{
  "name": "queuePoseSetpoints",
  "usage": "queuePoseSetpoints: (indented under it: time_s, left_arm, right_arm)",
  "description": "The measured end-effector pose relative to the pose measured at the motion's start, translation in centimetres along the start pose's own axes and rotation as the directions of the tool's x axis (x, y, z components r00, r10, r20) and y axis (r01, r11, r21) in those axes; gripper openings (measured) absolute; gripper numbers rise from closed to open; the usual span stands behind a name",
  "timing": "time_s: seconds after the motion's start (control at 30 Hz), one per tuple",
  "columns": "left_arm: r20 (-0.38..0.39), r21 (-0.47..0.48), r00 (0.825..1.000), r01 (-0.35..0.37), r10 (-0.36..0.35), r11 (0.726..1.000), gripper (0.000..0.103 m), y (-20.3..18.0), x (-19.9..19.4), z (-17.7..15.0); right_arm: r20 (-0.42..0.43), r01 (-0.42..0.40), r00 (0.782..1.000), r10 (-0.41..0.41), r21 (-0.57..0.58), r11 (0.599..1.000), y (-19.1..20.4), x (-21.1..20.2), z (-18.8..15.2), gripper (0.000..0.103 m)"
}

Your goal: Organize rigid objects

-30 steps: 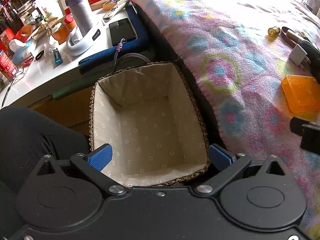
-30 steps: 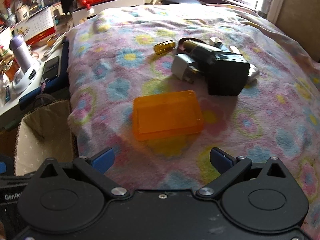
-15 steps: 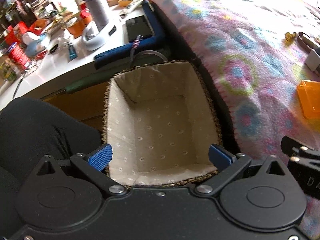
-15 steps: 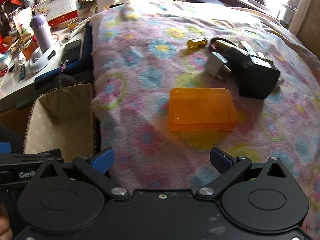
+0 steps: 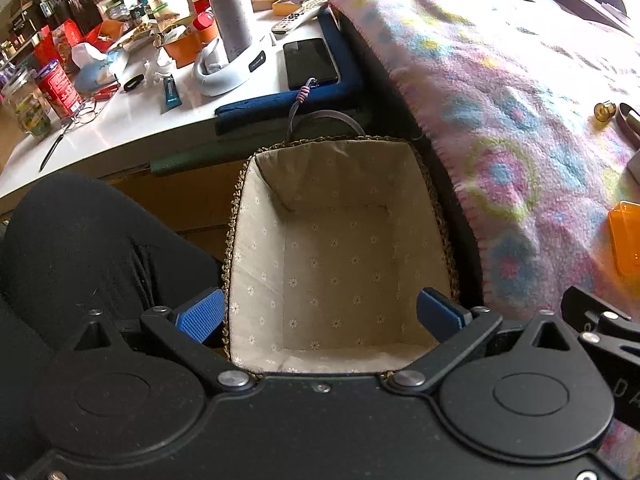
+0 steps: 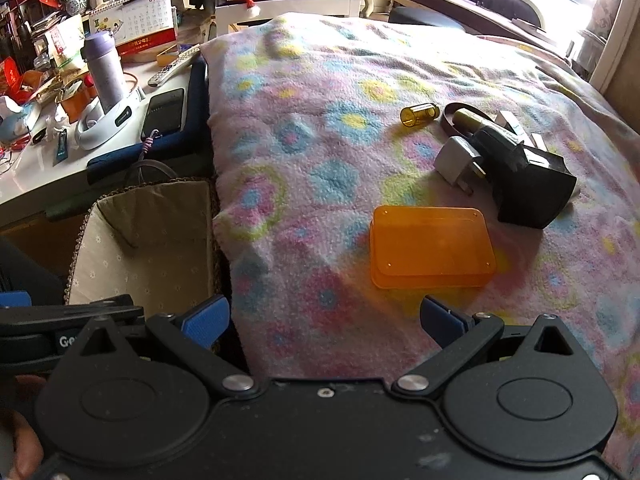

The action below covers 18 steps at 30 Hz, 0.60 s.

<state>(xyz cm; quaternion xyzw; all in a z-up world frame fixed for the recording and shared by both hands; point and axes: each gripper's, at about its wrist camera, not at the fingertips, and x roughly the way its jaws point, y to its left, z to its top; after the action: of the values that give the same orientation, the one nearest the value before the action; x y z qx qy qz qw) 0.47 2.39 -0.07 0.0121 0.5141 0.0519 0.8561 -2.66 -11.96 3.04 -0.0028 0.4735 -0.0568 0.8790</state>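
An empty fabric-lined woven basket [image 5: 264, 248] stands on the floor between the bed and a desk; it also shows in the right wrist view [image 6: 120, 252]. My left gripper [image 5: 320, 316] is open and empty over its near rim. On the flowered blanket [image 6: 320, 152] lie an orange plastic box [image 6: 432, 246], a white plug adapter [image 6: 454, 164], a black box-shaped object [image 6: 528, 188], an amber vial [image 6: 420, 114] and a brass tube [image 6: 470, 117]. My right gripper [image 6: 326, 320] is open and empty, above the blanket's near edge, left of the orange box.
A white desk [image 5: 132, 120] at the left holds a purple flask [image 5: 230, 12] in a white base, a black phone [image 5: 310, 62], a remote, a red tin and clutter. A person's black-clad leg [image 5: 88, 248] lies left of the basket.
Both grippers have swung leftward. The basket has shifted right in the left view; the orange box has slid toward the right in both views. Both jaws stay open.
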Motion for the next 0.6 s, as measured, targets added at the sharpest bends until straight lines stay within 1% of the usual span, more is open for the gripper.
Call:
queuePoseSetpoints:
  time_s: [0.17,0.33,0.5,0.6]
  left_arm:
    - [0.003,-0.008,1.000,0.019,-0.019,1.000,0.098,0.17,-0.05,0.10]
    - [0.019,-0.010,1.000,0.022,-0.021,1.000,0.098,0.32,-0.33,0.05]
    - [0.007,-0.031,1.000,0.026,-0.026,0.999,0.099,0.69,-0.17,0.15]
    - [0.005,-0.041,1.000,0.023,-0.023,0.999,0.099,0.87,-0.10,0.18]
  right_arm:
    - [0.000,0.001,1.000,-0.001,0.000,1.000,-0.05,0.11,-0.07,0.102]
    - [0.005,0.007,1.000,-0.007,-0.004,1.000,0.02,0.08,-0.11,0.102]
    - [0.015,0.024,1.000,-0.024,-0.011,1.000,0.04,0.06,-0.03,0.102]
    - [0.011,0.017,1.000,-0.017,-0.012,1.000,-0.13,0.19,0.00,0.102]
